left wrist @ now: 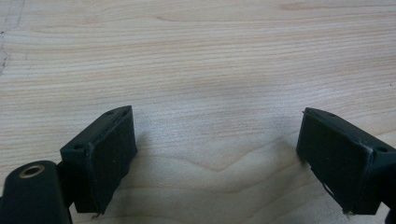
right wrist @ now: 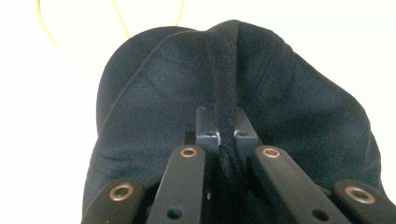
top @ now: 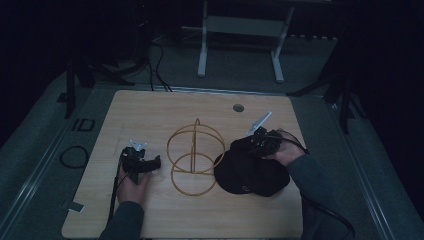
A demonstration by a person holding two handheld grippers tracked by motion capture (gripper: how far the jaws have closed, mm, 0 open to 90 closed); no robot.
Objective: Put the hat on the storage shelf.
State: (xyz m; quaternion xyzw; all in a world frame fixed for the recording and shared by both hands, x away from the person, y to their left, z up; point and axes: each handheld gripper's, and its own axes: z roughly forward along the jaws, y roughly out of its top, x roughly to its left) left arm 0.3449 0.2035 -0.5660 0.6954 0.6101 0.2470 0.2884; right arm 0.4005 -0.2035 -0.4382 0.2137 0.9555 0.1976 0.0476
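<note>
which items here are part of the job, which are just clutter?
In play:
black cap, pinched in the right gripper
gold wire stand, probably where the cap goes
left gripper, open over bare wood

Lying about:
cable loop on the floor
white frame behind the table

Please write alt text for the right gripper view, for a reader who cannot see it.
The right gripper is shut on a fold of a black cap, pinching the fabric into a ridge. Thin yellow wire shows beyond it.
</note>
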